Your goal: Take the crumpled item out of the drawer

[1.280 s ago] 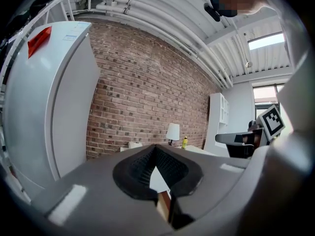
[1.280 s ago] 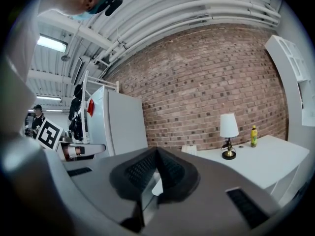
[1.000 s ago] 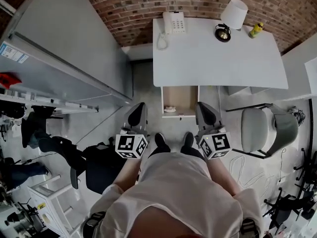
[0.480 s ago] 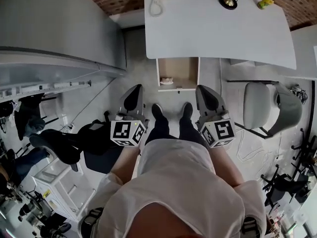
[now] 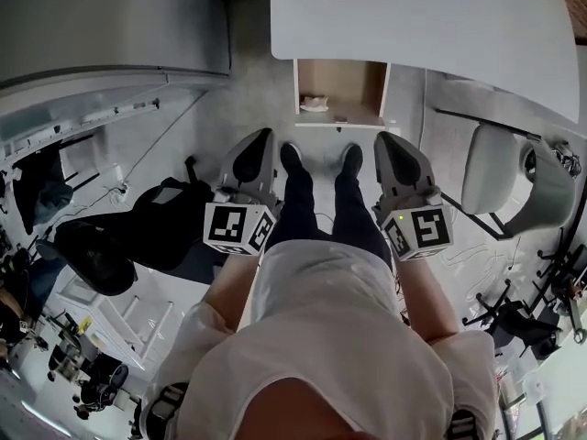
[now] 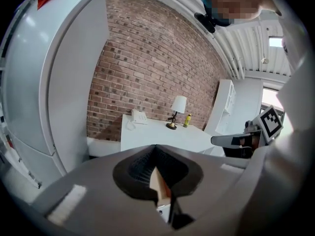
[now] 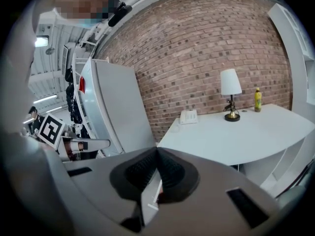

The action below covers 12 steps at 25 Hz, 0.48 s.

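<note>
The open wooden drawer (image 5: 341, 85) hangs under the white desk's front edge in the head view. A small pale crumpled item (image 5: 314, 104) lies at its front left corner. My left gripper (image 5: 263, 137) and right gripper (image 5: 384, 139) point at the drawer from either side of the person's feet, both short of it. In the left gripper view the left gripper (image 6: 156, 147) has its jaws closed together with nothing between them. The right gripper (image 7: 157, 149) looks the same in its own view, shut and empty.
The white desk (image 5: 422, 26) carries a lamp (image 7: 230, 90), a phone (image 7: 188, 116) and a yellow bottle (image 7: 257, 100). A grey chair (image 5: 506, 168) stands to the right, a tall grey cabinet (image 5: 110, 21) to the left, and a black office chair (image 5: 119, 236) at lower left.
The head view has tipped further down and moved forward, so the desk and drawer sit higher in the picture. Both grippers stay shut, a little nearer the drawer.
</note>
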Available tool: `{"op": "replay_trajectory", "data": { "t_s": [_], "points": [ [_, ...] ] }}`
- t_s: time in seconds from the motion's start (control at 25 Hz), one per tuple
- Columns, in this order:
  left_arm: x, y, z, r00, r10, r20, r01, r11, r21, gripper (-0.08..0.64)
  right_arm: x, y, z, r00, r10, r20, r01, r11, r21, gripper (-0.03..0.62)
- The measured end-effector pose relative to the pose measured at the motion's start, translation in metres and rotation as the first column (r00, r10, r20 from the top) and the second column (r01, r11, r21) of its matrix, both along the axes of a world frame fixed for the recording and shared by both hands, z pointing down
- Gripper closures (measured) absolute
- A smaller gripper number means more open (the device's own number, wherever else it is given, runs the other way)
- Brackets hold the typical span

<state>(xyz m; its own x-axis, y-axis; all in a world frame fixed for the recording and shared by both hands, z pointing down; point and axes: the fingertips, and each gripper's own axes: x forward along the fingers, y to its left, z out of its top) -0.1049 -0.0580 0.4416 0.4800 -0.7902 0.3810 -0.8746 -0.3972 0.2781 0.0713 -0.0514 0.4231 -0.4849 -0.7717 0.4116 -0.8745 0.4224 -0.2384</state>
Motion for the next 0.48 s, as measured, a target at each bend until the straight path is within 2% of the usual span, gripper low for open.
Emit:
{"op": "replay_trajectory", "data": {
  "t_s": [0.32,0.48],
  "points": [
    [-0.004,0.006,0.057,1.0,-0.011,0.02,0.013,0.998,-0.064,0.552,-0.011,0.002,0.06,0.999,-0.05,-0.014,0.049,0.995,-0.084,0.586],
    [-0.005,0.012,0.086,1.0,-0.017,0.02,0.019,0.994,-0.109,0.552,-0.018,0.006,0.089,0.998,-0.065,0.006,0.066,0.992,-0.109,0.586]
  ]
}}
